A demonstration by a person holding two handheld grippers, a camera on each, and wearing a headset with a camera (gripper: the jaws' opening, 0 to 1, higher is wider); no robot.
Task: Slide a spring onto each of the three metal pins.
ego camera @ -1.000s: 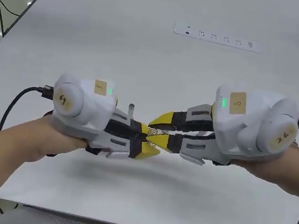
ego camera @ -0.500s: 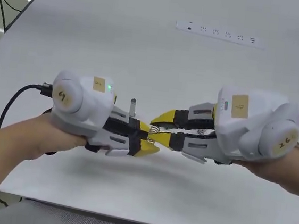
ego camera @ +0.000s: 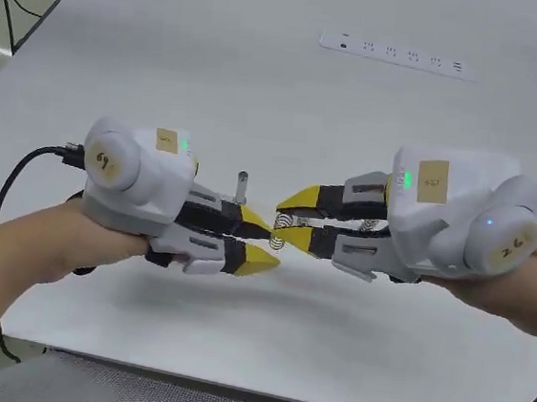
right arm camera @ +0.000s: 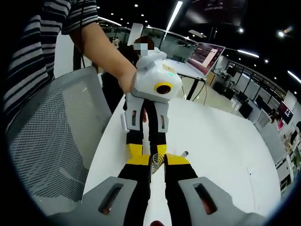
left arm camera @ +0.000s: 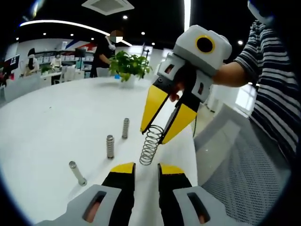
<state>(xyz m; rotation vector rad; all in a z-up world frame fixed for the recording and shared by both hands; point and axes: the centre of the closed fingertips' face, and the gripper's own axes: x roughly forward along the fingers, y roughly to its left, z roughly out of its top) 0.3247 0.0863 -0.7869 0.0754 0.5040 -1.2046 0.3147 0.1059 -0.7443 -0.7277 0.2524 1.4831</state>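
The right gripper (ego camera: 285, 224) pinches one end of a silvery wire-coil spring (left arm camera: 150, 145) in its yellow wedge jaws. In the left gripper view the spring sits low centre, its long axis slanting down-left toward the left gripper (left arm camera: 146, 168), whose jaws stand apart, empty. At lower left, two spring-fitted pins (left arm camera: 110, 146) and a bare pin (left arm camera: 76, 172) stand on the smooth white surface (ego camera: 261, 85).

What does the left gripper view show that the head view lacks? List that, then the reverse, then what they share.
The left gripper view adds two sprung pins, a potted plant and a mesh chair. The head view adds the power strip and a black cable. Both share the white table, a bare pin, and the right gripper shut on a spring, facing the open left gripper.
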